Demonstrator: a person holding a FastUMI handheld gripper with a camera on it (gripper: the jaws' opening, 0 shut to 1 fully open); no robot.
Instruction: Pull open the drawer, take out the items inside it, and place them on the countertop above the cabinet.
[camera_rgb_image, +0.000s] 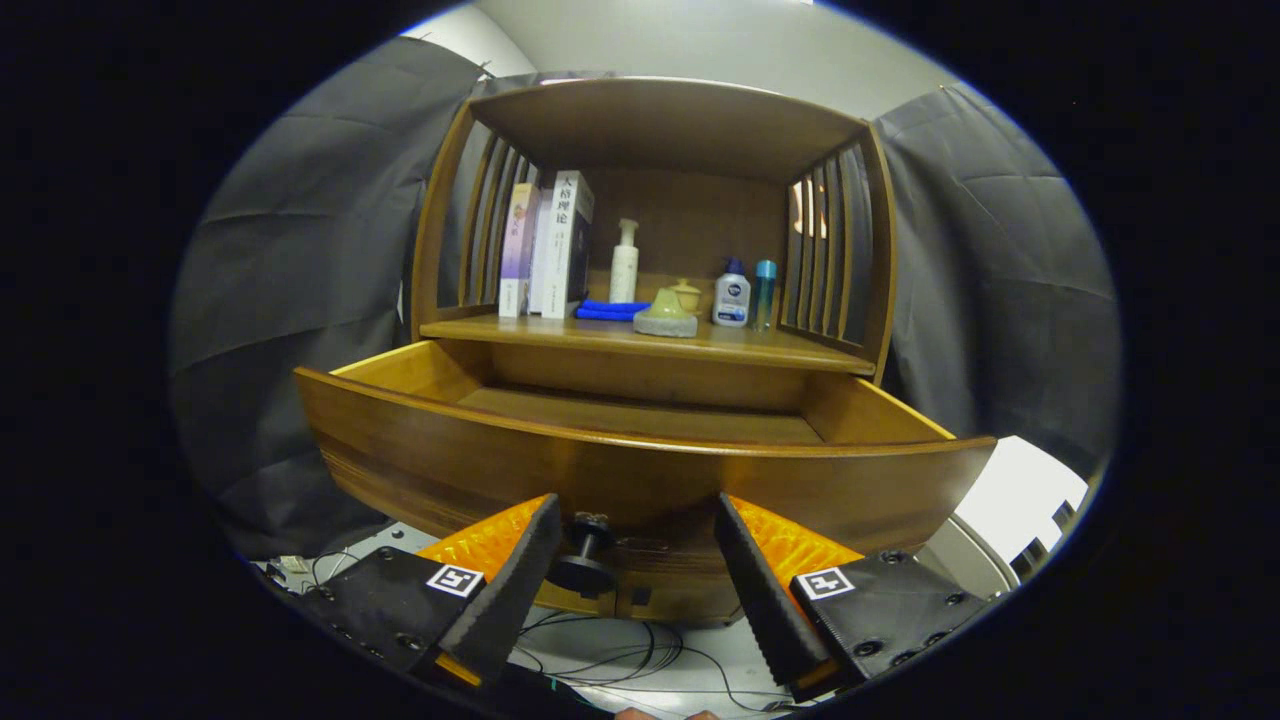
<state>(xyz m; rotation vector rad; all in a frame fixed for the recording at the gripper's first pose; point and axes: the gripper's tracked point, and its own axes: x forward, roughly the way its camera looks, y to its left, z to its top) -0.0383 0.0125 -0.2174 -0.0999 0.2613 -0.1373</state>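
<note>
Hovering just in front of the pulled-out drawer (640, 470), the gripper (636, 520) has its two orange-and-black fingers spread apart, gripping nothing. The drawer's dark round knob (586, 558) sits between them, closer to the left finger (505, 575) and not pressed by either. What shows of the drawer's wooden floor looks bare; its near part is hidden behind the front panel. Above it, on the countertop (600, 335) of the cabinet, stand three books (548, 250) upright; one white spine carries large printed characters, too small to read surely. Beside them lie one folded blue cloth (612, 311), one white pump bottle (624, 262), one greenish dome-shaped lid (665, 312), one small pot (686, 294), one white bottle with a blue cap (732, 295) and one slim teal bottle (764, 292).
</note>
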